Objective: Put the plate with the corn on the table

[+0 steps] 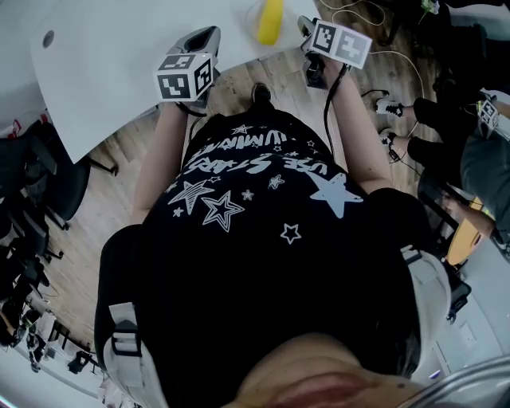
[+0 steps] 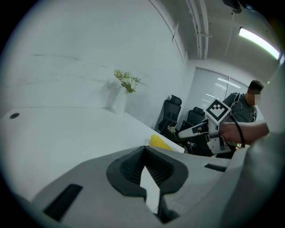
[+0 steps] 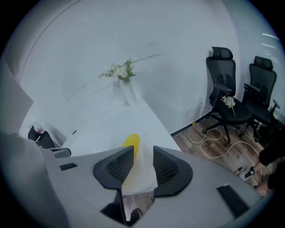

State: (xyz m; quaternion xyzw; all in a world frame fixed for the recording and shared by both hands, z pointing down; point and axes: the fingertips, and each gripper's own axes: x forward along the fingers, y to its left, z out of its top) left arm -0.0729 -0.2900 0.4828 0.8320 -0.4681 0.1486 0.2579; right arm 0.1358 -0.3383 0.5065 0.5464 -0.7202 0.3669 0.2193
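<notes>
A yellow corn cob (image 1: 271,20) lies on a pale, see-through plate (image 3: 140,178) at the near corner of the white table (image 1: 119,56). My right gripper (image 1: 307,25) reaches that corner from the right. In the right gripper view its jaws (image 3: 143,153) stand apart, with the plate's near rim in the gap and the corn (image 3: 130,144) just beyond; I see no pad pressing on the rim. My left gripper (image 1: 203,38) hovers over the table edge left of the corn. Its jaw tips (image 2: 144,151) meet, with nothing between them. The corn (image 2: 160,142) shows past them, right gripper (image 2: 200,129) behind.
A vase of white flowers (image 3: 124,84) stands at the table's far side by the wall. Black office chairs (image 3: 227,89) and loose cables (image 3: 213,138) occupy the wooden floor to the right. Another person (image 1: 478,159) sits at the right. More chairs (image 1: 32,199) stand left.
</notes>
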